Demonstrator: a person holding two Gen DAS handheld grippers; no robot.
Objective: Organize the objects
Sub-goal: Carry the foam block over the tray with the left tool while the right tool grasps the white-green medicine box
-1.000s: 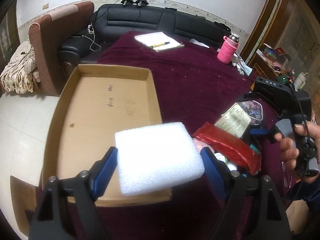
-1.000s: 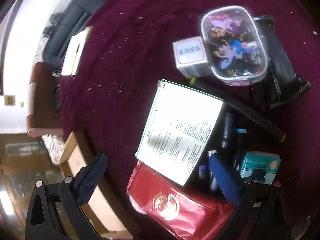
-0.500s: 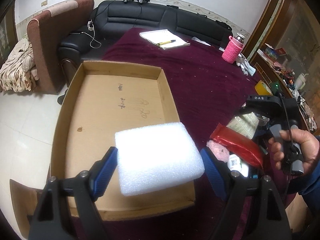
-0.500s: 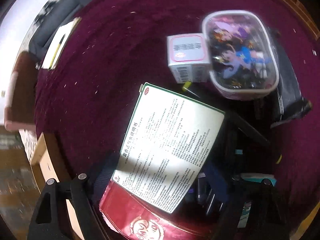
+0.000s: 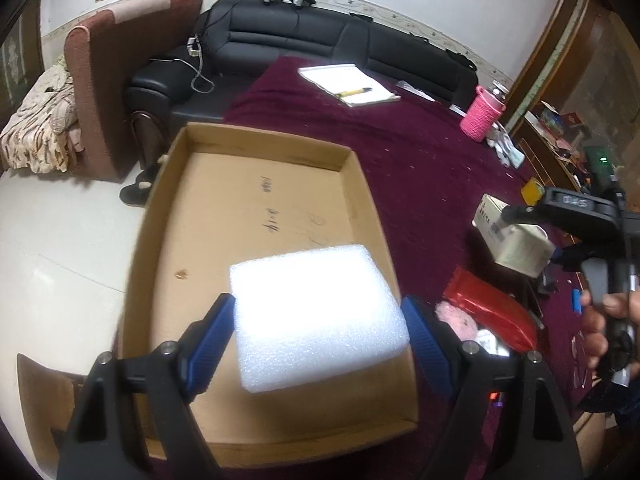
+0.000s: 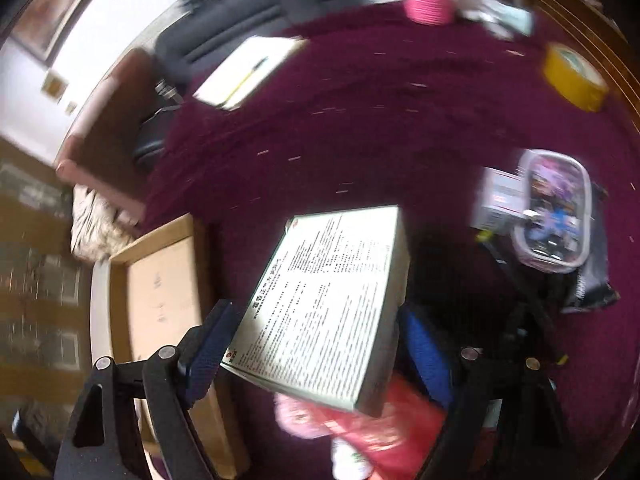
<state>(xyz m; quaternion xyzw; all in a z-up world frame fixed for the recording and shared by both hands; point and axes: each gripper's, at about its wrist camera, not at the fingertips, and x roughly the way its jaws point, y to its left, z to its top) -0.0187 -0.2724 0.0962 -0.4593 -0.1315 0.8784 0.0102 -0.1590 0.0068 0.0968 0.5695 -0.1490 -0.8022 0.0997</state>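
Observation:
My left gripper (image 5: 318, 330) is shut on a white foam block (image 5: 316, 316) and holds it above the near end of an open cardboard box (image 5: 256, 152) on the maroon table. My right gripper (image 6: 316, 336) is shut on a flat white printed box (image 6: 328, 300), lifted and tilted above a red packet (image 6: 404, 412). The right gripper with the printed box (image 5: 516, 246) also shows at the right of the left wrist view, above the red packet (image 5: 488, 312).
A clear cartoon pouch (image 6: 554, 208), a small white box (image 6: 500, 200) and a black packet (image 6: 592, 280) lie at the right. A yellow tape roll (image 6: 576, 76), pink bottle (image 5: 482, 114) and notepad with pen (image 5: 348, 84) sit farther back. A black sofa (image 5: 320, 44) stands behind the table.
My right gripper closed on the printed box and lifted it off the pile toward the cardboard box. My left gripper with the foam block moved further over the cardboard box.

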